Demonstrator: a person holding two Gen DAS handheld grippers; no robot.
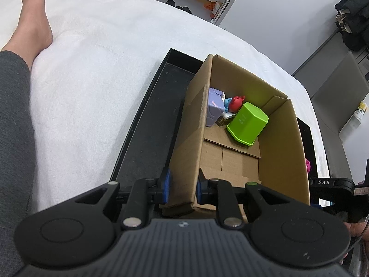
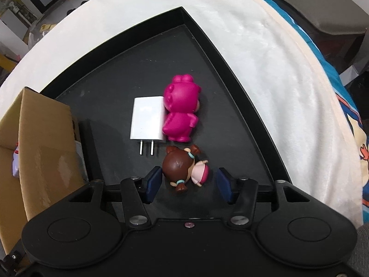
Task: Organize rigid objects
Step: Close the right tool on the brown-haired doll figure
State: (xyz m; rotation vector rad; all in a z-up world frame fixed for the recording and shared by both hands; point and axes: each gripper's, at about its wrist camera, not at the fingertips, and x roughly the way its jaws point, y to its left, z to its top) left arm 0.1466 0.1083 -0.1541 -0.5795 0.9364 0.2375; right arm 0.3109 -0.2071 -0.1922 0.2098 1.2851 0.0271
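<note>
On the black rectangular tray, over a white fleece blanket, your right gripper points down at a small brown-haired doll figure in a pink dress lying on its side. Its blue pads flank the doll: the left pad touches the head, the right pad stands clear of the dress, so the tongs are spread, not yet pinching. Just beyond lie a white two-prong plug adapter and a magenta plastic figure, touching side by side. Your left gripper pinches the near wall of the open brown cardboard box, which holds a lime-green plastic cup, a lavender block and a red-and-blue toy.
</note>
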